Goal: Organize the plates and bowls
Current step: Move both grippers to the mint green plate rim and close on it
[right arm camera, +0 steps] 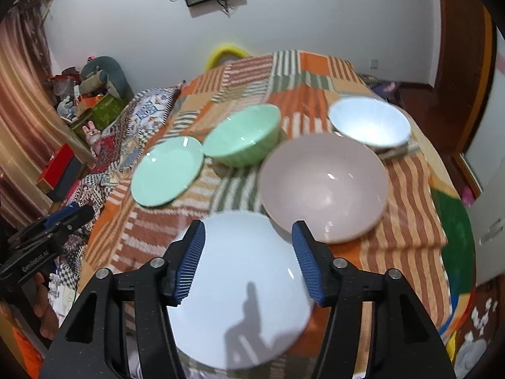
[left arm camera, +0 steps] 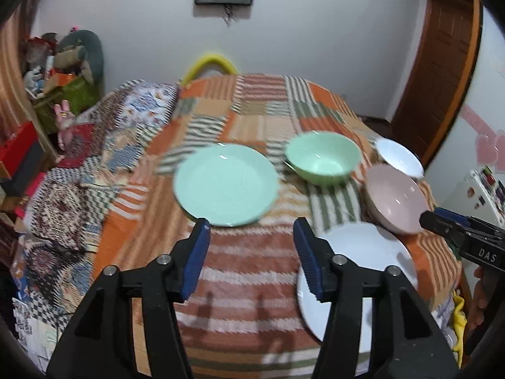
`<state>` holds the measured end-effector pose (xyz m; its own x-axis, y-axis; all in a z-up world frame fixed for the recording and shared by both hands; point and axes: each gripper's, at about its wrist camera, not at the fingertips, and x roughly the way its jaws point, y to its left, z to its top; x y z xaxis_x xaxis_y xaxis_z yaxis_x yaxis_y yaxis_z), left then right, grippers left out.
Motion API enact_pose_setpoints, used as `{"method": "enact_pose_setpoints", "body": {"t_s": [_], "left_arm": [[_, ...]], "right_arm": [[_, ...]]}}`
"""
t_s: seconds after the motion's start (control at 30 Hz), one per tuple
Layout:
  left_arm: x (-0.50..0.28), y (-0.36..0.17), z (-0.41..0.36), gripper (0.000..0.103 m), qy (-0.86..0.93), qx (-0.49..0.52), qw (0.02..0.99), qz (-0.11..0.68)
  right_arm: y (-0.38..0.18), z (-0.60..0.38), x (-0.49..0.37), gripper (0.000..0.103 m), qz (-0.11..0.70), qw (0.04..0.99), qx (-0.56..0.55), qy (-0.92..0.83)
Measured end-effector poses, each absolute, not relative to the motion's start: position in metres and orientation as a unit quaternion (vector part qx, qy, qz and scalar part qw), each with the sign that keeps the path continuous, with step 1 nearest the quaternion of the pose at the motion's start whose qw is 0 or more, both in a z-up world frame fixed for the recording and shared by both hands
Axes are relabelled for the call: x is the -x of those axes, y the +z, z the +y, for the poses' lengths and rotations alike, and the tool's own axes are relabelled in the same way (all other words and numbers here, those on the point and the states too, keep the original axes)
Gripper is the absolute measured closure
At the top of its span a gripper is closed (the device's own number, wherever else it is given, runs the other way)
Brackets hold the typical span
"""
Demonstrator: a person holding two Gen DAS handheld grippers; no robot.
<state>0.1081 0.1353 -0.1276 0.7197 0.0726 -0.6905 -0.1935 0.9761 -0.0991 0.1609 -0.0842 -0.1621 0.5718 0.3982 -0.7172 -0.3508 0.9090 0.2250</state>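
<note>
On the striped patchwork cloth lie a green plate (left arm camera: 225,184) (right arm camera: 167,170), a green bowl (left arm camera: 323,158) (right arm camera: 243,135), a pink bowl (left arm camera: 396,197) (right arm camera: 325,186), a white bowl (left arm camera: 399,156) (right arm camera: 369,121) and a white plate (left arm camera: 363,271) (right arm camera: 240,290). My left gripper (left arm camera: 252,230) is open and empty, held above the cloth just in front of the green plate. My right gripper (right arm camera: 249,233) is open and empty above the white plate, next to the pink bowl's near rim. It also shows in the left wrist view (left arm camera: 442,219).
The cloth-covered table (left arm camera: 240,284) drops off at the right and near edges. A yellow chair back (left arm camera: 210,63) stands at the far side. Clutter, boxes and toys (left arm camera: 60,72) fill the left. A wooden door (left arm camera: 442,72) is at the right.
</note>
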Motion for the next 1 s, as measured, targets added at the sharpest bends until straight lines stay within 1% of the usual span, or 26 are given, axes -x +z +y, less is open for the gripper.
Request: {"method": "enact_pose_setpoints", "body": {"t_s": [0.07,0.13,0.2,0.37,0.67,0.87,1.0], "left_arm": [[-0.11,-0.126,0.149,0.045,0.085,0.084,0.924,0.363],[-0.115,-0.124,0.165,0.044,0.105,0.084,0.924,0.359],[-0.118,-0.126,0.177,0.041,0.119,0.083,0.923,0.357],[-0.136,-0.137,0.211,0.04,0.145,0.081,0.914,0.37],[-0.183,-0.174,0.257,0.04,0.152,0.087,0.895,0.41],[-0.216,-0.207,0.28,0.04,0.13,0.127,0.879,0.44],[-0.234,-0.225,0.285,0.04,0.114,0.138,0.874,0.452]], "right_arm": [[-0.161,-0.071,-0.167,0.047,0.409,0.885,-0.023,0.22],[-0.161,-0.059,-0.172,0.041,0.406,0.885,-0.018,0.227],[-0.161,-0.048,-0.177,0.039,0.402,0.886,-0.009,0.229],[-0.163,-0.022,-0.191,0.038,0.4,0.885,0.011,0.238],[-0.181,0.023,-0.23,0.038,0.428,0.869,0.024,0.249],[-0.202,0.051,-0.253,0.038,0.454,0.853,0.047,0.254],[-0.217,0.064,-0.264,0.038,0.472,0.841,0.062,0.256]]}}
